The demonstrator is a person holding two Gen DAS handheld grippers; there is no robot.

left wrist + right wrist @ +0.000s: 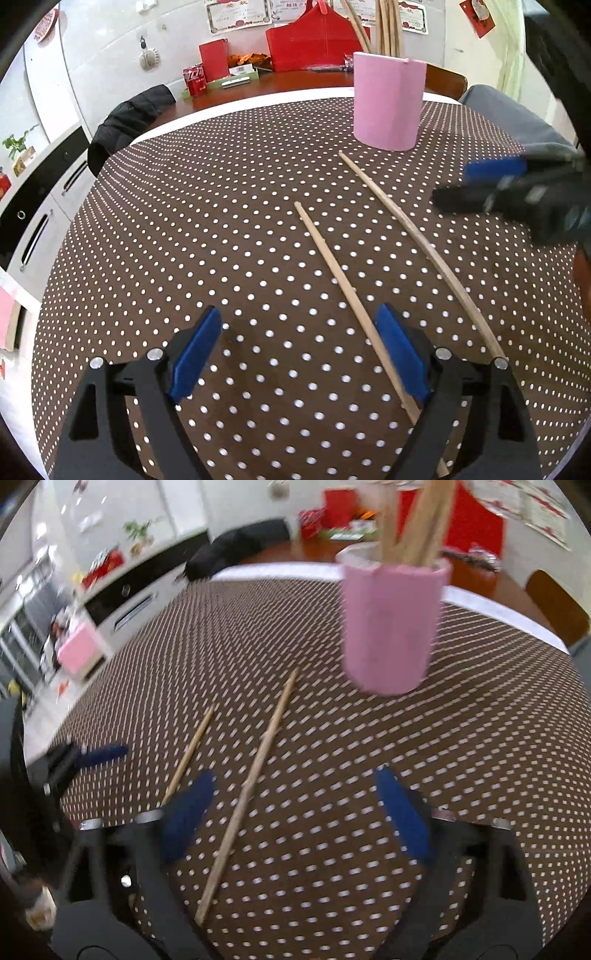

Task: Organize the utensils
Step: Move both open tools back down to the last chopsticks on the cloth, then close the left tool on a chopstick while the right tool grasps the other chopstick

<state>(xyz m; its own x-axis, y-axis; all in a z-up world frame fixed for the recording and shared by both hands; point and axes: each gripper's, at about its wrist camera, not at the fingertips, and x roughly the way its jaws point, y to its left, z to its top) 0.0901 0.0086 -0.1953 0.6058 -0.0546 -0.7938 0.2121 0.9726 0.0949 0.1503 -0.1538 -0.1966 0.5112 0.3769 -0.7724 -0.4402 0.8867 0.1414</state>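
Two chopsticks point(332, 273) left flat on dotted cloth point(184, 240), presumably destined for pink cup point(388, 99). Left gripper point(299, 350) held wide, empty, beside nearer stick. Right gripper point(295, 812) spread, straddling longer chopstick point(251, 786), ungripped.

Right view is smearing badly: dots are streaking into dashes, my right fingers point(402, 812) are reading as soft blue blurs. Cup point(391, 627) edges are ghosting, sticks in cup point(417, 528) are running off the top edge. Short chopstick point(190, 751) is disappearing behind my near finger. In the left view, my right gripper point(491, 184) is blurring at the right edge, and my finger is covering the short chopstick's point(332, 266) near end.
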